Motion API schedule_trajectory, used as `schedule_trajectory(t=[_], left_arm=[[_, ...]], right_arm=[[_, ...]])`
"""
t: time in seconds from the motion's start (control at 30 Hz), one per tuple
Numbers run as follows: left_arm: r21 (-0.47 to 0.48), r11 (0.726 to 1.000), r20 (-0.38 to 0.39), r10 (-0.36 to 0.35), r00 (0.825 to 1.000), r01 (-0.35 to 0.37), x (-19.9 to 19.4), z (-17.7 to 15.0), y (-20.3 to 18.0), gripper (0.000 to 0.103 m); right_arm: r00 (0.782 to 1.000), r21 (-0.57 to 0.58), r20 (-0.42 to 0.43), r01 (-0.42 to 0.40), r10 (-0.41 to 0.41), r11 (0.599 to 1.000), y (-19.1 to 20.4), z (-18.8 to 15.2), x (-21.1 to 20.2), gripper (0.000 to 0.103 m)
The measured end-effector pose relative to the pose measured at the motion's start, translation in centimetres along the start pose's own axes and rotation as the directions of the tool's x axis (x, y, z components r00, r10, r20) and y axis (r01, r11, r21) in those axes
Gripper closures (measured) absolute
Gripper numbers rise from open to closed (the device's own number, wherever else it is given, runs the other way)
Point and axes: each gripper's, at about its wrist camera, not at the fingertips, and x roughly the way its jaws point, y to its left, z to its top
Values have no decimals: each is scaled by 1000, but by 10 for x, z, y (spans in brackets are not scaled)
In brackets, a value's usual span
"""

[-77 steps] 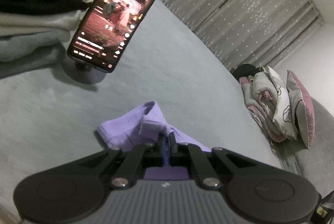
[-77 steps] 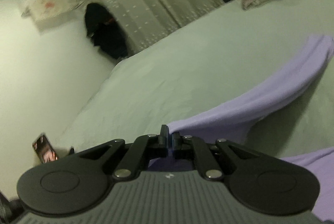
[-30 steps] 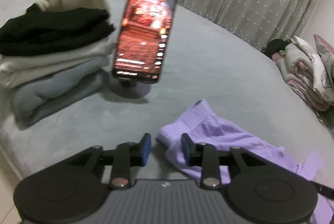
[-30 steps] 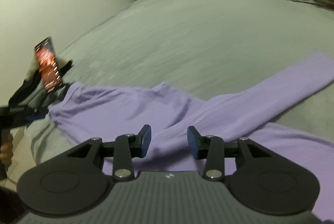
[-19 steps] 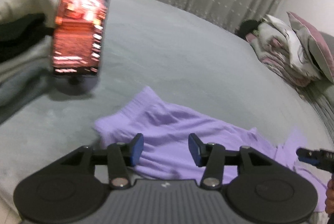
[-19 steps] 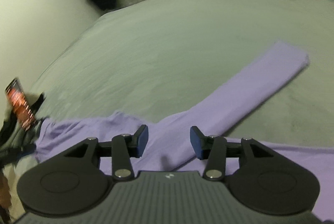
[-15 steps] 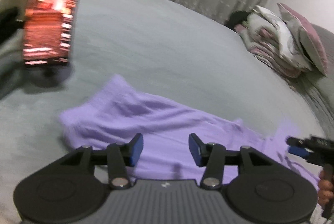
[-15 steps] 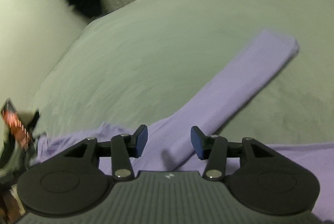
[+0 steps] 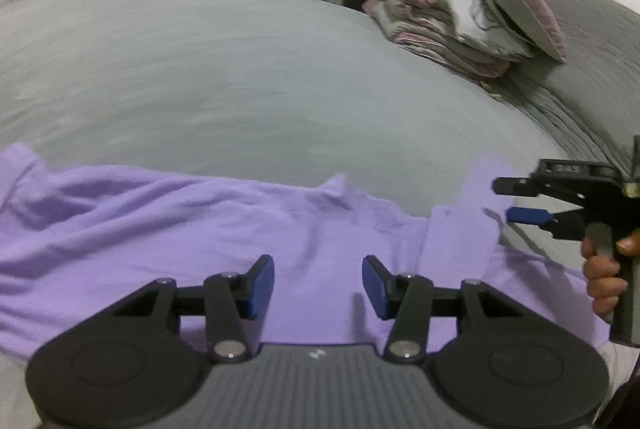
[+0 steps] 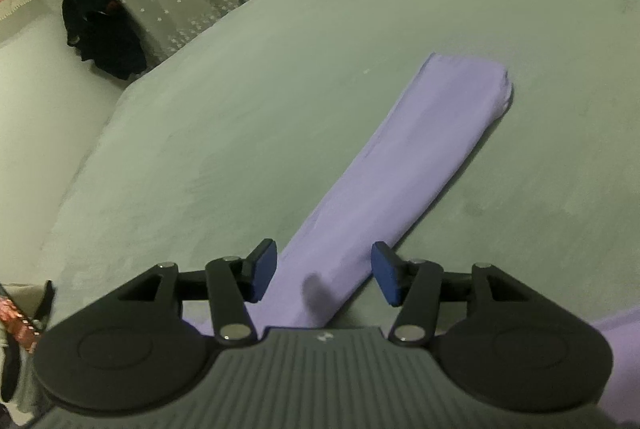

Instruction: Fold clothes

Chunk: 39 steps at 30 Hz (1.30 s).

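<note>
Both claws have let go: seconds ago each was pinched on the lilac long-sleeved top (image 9: 168, 229); now the left claw (image 9: 318, 283) and right claw (image 10: 324, 275) stand apart, holding nothing. The garment lies spread on the grey bed (image 9: 240, 77), body rumpled at the near left, one sleeve (image 10: 420, 165) stretched flat toward the far right. Laid out, then, and not folded. The fabric is thin, soft knit with shallow creases; the bed cover is matte, faintly napped.
</note>
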Motion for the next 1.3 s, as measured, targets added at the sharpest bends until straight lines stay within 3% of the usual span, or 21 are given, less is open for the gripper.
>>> schedule_trajectory(t=[0.23,0.5,1.03,1.13,1.23,1.3], left_arm=[[44,995,-4,-93,996,94,16,1,-19,53],[97,963,-32,-248,968,250,30,-1,-40,55],[87,936,-66,-335,940,340,51,-1,-57,56],[81,935,-63,-342,938,346,52,-1,-57,62],[85,934,-67,-343,937,348,52,-1,-59,69],[92,935,-74,-336,939,342,54,0,-61,79]], right_arm=[[1000,-14,14,-6,6,1000,-6,-1,4,45],[999,-25,32,-24,25,999,-12,-2,8,45],[993,-45,86,-76,80,996,-8,0,18,44],[992,-41,85,-90,93,995,-6,0,18,50],[991,-38,68,-114,116,993,-3,0,21,67],[990,-39,61,-126,128,991,-2,-1,23,75]])
